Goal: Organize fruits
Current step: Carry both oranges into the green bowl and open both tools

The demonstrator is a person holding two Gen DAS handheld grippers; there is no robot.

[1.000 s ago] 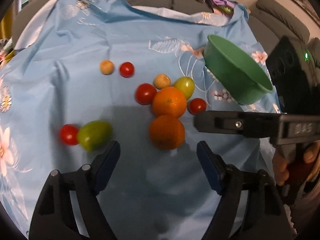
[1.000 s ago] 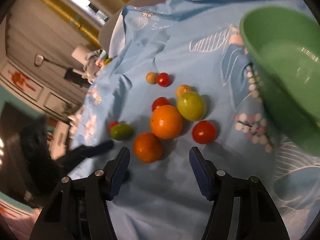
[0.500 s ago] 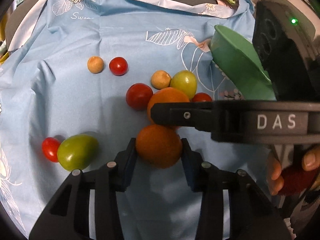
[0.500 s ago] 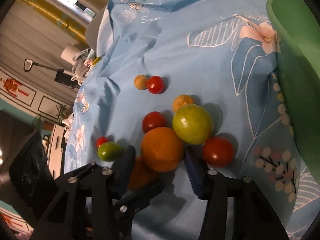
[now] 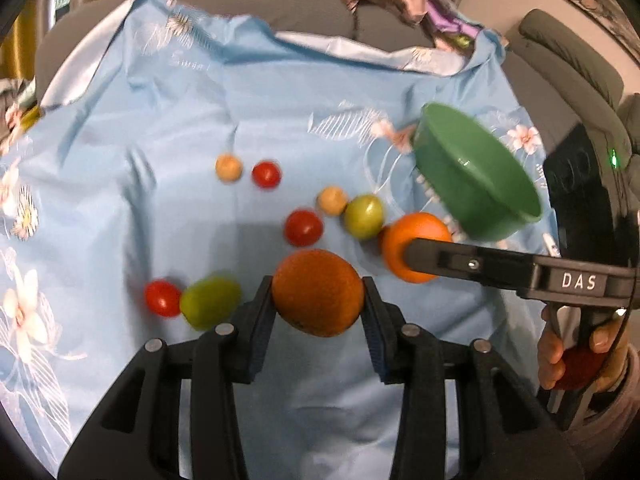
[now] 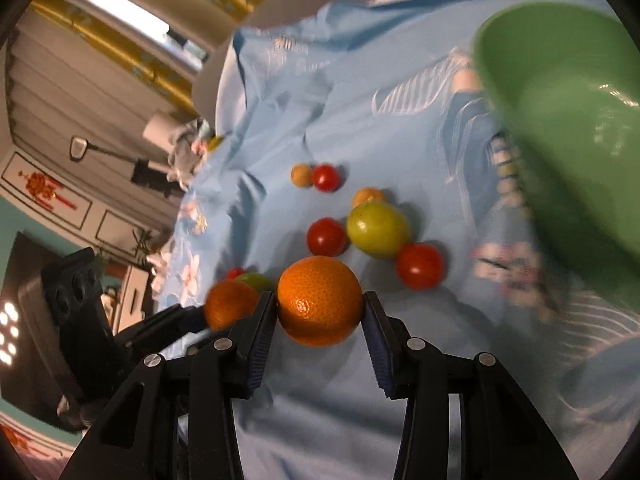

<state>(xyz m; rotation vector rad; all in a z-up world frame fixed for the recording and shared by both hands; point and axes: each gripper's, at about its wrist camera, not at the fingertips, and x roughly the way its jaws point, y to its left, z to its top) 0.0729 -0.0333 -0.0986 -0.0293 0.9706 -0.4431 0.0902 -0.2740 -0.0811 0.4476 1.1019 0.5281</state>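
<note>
My left gripper [image 5: 318,300] is shut on a darker orange [image 5: 318,293], held a little above the blue flowered cloth [image 5: 160,120]. My right gripper [image 6: 320,306] is shut on a brighter orange [image 6: 320,300]. The right gripper reaches in from the right of the left wrist view with that second orange [image 5: 416,246]; the right wrist view shows the left gripper's orange [image 6: 230,308] at lower left. On the cloth lie red tomatoes [image 5: 303,227], green tomatoes [image 5: 364,216] and small tan fruits [image 5: 229,167]. A green bowl [image 5: 476,184] stands tilted to the right.
A grey sofa [image 5: 568,60] with crumpled clothes rises behind the cloth. A person's hand [image 5: 560,352] holds the right gripper's handle at the right edge. Another red tomato [image 5: 162,298] and green tomato [image 5: 210,300] lie to the left of my left gripper.
Both grippers closed on an orange each and lifted them off the cloth. The brighter orange moved right, away from the green tomato.
</note>
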